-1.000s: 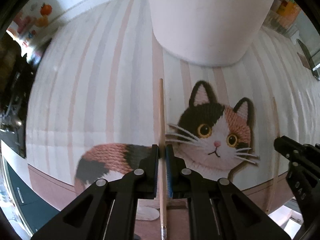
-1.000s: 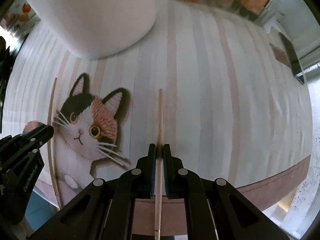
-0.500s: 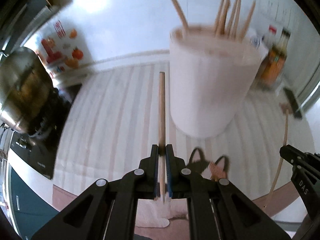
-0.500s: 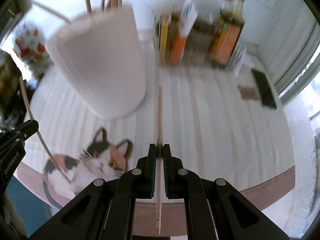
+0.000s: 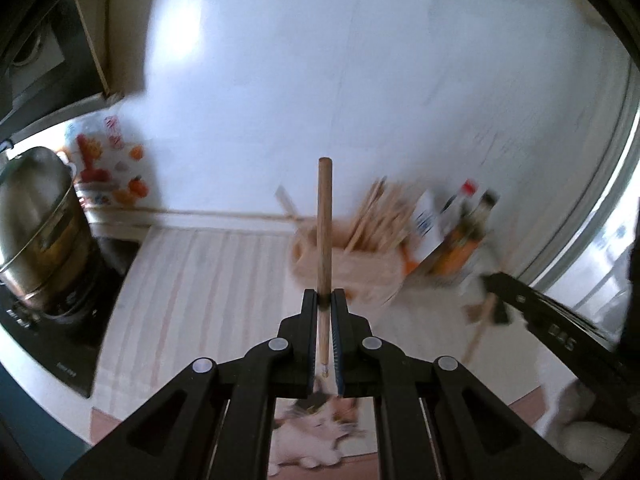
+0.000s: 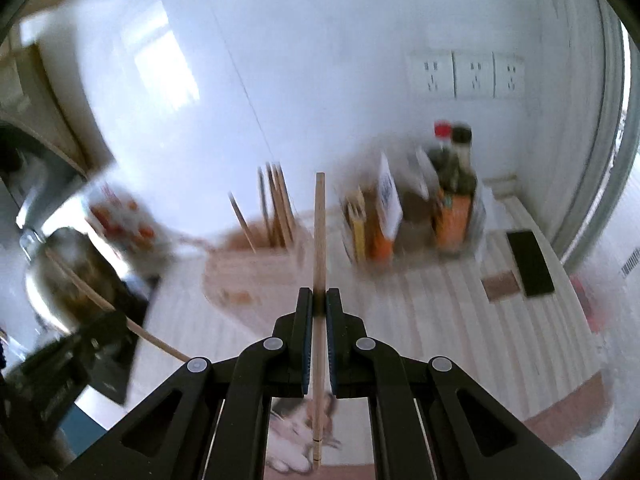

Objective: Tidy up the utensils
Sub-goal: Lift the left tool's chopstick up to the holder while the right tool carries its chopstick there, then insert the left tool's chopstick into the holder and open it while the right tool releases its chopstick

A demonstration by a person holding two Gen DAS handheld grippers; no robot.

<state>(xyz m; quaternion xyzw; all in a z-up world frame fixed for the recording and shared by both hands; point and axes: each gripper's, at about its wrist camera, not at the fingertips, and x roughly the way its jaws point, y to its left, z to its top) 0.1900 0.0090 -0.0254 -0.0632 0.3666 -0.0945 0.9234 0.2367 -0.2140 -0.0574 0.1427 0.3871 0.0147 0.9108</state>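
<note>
Chopsticks are gripped one per claw: the left gripper (image 5: pixel 325 300) is clamped on a round wooden chopstick (image 5: pixel 324 232), the right gripper (image 6: pixel 319 300) on a paler square chopstick (image 6: pixel 319 240). Both sticks point toward the blurred holder (image 6: pixel 256 268), already bristling with sticks, left of the sauce bottles (image 6: pixel 456 196) on the striped mat (image 6: pixel 440 312).

Bright daylight, heavy motion blur, seemingly.
</note>
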